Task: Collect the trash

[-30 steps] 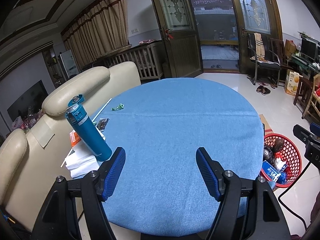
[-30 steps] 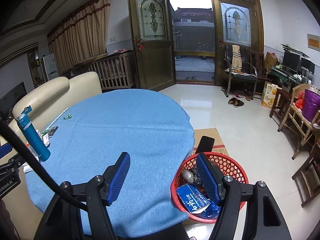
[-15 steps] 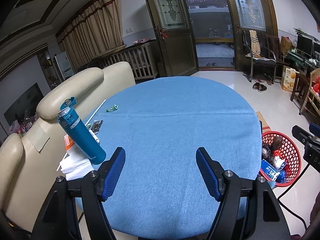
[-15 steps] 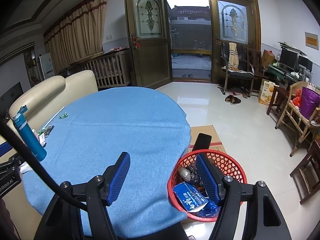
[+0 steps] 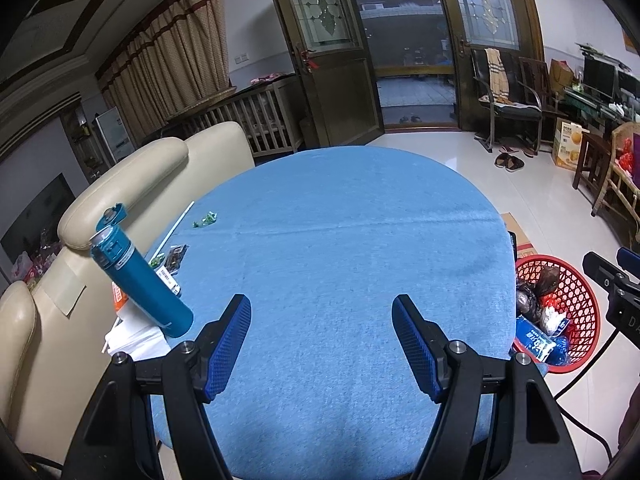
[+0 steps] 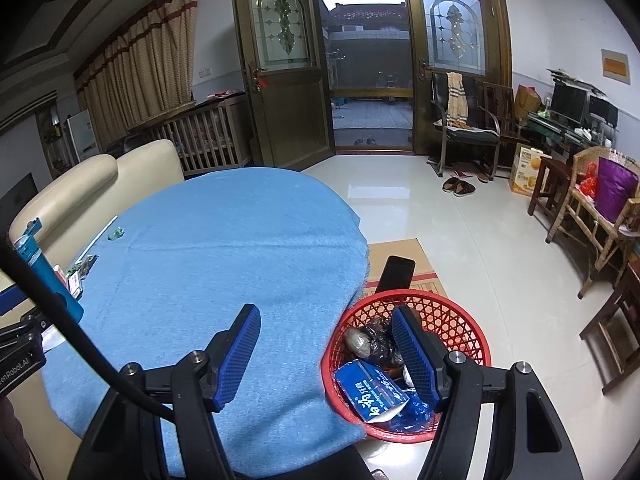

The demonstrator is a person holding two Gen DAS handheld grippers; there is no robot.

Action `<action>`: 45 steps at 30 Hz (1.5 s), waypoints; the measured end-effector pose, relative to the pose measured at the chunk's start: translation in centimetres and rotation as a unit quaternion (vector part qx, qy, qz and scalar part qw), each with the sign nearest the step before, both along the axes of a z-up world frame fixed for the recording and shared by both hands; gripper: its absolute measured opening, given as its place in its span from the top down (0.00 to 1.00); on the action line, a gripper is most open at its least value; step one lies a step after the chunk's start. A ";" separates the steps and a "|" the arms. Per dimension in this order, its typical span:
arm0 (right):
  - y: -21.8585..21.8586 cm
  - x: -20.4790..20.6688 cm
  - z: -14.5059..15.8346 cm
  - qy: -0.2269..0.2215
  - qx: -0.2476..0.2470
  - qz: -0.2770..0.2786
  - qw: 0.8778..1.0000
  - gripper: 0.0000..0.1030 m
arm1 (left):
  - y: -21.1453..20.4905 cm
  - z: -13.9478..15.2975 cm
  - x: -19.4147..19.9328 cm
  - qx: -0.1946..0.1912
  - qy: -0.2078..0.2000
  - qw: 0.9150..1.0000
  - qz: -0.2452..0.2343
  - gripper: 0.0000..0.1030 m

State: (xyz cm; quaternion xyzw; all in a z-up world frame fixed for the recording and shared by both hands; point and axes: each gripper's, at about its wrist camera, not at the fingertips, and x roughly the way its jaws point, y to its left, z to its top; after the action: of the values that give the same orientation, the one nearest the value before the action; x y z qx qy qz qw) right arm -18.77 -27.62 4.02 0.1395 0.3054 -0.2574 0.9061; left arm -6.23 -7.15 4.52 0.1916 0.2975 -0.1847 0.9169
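Trash in the red basket (image 6: 460,320), a blue packet (image 6: 370,394) and a dark bag (image 6: 376,342), sits on the floor just beside the near right edge of the blue table (image 5: 352,240). The right gripper (image 6: 326,350) hangs over that edge, jaws wide and empty. The left gripper (image 5: 322,340) hangs over the table's near part, also wide and empty. Farther along the table's left edge stand a teal bottle (image 5: 140,280), small wrappers (image 5: 176,256) and, farthest, a green scrap (image 5: 205,219).

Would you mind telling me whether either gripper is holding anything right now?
Nothing is held: the left gripper and right gripper are both open and empty.
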 end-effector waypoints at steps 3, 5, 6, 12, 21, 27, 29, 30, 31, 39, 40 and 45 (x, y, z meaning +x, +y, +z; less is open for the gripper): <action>-0.5 -0.1 -0.1 -0.001 0.003 -0.005 1.000 0.30 | -0.5 -0.1 0.0 0.003 0.002 1.000 -0.006 0.28; -0.7 -0.1 -0.2 -0.001 0.006 -0.007 1.000 0.30 | -1.0 -0.3 0.1 0.007 0.002 1.000 -0.010 0.28; -0.9 -0.1 -0.3 0.000 0.008 -0.008 1.000 0.30 | -1.2 -0.3 0.2 0.008 0.003 1.000 -0.012 0.28; -1.9 0.1 -0.3 -0.001 0.006 -0.018 1.000 0.30 | -2.7 -0.8 0.9 0.013 0.013 1.000 -0.025 0.28; -3.4 1.8 -1.1 0.013 0.009 -0.028 0.999 0.30 | -5.1 -2.7 3.2 0.023 0.046 0.998 -0.041 0.28; -3.8 3.6 -2.0 0.029 0.019 -0.025 0.999 0.30 | -5.2 -3.7 4.8 0.028 0.065 0.997 -0.037 0.28; -3.8 4.2 -2.2 0.034 0.020 -0.023 0.999 0.30 | -5.1 -3.9 5.3 0.027 0.072 0.996 -0.034 0.28; -3.7 4.4 -2.2 0.036 0.020 -0.022 0.999 0.30 | -5.1 -4.0 5.5 0.027 0.075 0.996 -0.033 0.28; -3.6 4.6 -2.3 0.038 0.021 -0.021 0.999 0.30 | -5.0 -4.2 5.8 0.027 0.077 0.996 -0.030 0.28; -3.3 6.1 -2.9 0.050 0.025 -0.013 0.998 0.30 | -4.4 -4.9 7.1 0.027 0.092 0.995 -0.019 0.28; -3.2 6.2 -3.0 0.051 0.025 -0.012 0.998 0.30 | -4.4 -5.0 7.2 0.026 0.094 0.995 -0.017 0.28; -2.7 6.7 -3.3 0.056 0.023 -0.009 0.998 0.30 | -3.9 -5.1 7.7 0.023 0.100 0.995 -0.012 0.28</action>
State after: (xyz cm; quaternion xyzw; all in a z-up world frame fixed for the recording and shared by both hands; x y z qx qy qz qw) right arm -12.02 -30.36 0.69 0.1486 0.3604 -0.2654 0.8818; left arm 1.50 -11.08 -0.60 0.1963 0.3895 -0.2067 0.8758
